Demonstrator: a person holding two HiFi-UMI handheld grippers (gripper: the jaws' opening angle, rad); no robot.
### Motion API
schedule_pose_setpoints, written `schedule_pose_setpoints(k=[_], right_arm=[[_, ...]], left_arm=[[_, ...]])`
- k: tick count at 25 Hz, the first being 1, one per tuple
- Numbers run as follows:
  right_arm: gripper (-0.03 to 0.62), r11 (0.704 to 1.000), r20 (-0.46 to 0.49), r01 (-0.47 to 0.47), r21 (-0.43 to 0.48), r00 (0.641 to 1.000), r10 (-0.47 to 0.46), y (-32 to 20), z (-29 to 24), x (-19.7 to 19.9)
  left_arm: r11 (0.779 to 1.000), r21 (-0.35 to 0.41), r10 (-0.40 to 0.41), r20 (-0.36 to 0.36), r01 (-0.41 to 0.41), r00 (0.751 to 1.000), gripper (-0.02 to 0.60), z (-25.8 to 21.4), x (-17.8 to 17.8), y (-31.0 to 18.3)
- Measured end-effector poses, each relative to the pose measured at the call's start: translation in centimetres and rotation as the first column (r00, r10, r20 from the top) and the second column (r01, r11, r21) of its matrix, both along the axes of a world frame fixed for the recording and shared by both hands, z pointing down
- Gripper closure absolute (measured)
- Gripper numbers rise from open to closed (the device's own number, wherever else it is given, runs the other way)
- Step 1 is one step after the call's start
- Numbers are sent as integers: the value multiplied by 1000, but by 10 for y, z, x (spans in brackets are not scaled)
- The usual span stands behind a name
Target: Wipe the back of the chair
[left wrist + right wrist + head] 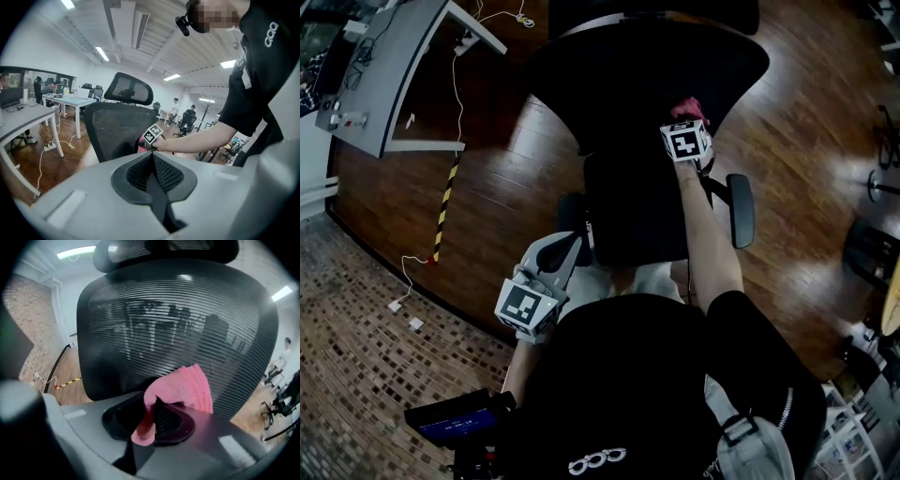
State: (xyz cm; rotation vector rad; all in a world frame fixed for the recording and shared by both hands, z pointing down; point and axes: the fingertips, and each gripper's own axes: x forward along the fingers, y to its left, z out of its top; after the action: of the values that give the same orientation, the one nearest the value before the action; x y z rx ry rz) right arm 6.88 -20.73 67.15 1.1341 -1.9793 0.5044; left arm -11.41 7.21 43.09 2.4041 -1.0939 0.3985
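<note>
A black mesh office chair stands before me, its backrest [647, 70] seen from above in the head view, from the side [119, 126] in the left gripper view, and filling the right gripper view [173, 329]. My right gripper [686, 117] is shut on a pink cloth [180, 390], which lies against the lower mesh of the backrest. The same cloth [689, 108] peeks out above the marker cube. My left gripper [546, 277] hangs low at my left side, away from the chair, jaws shut on nothing [152, 161].
The chair's armrest [741, 211] juts out at the right, its seat [637, 211] below the backrest. A grey desk [389, 75] stands at the far left with cables [455, 103] trailing over the wooden floor. A yellow-black strip [445, 206] marks the floor edge. More chairs [190, 123] and people stand far off.
</note>
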Motion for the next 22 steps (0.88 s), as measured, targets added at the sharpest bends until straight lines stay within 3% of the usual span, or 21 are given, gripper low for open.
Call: schedule_pose_setpoints(k=[7,13,19,22], right_arm=[[543,990,34,142,4,989,-142,30,-4,-134],[543,943,107,332,5,938,-331,77,10,-238],[543,843,206,535,-53,832,-515,120,29,-290],[542,836,161,545,-69,833,-530,120,35,-272]], left_arm=[[997,-7,-83,-3,83,997,590,7,-66,19],[993,-9,-116,29,116,993,589,11,-105,39],[987,-35,-153,39,155,987,589,16,-124,50],[991,-30,-127,41,129,991,589,19,-117,52]])
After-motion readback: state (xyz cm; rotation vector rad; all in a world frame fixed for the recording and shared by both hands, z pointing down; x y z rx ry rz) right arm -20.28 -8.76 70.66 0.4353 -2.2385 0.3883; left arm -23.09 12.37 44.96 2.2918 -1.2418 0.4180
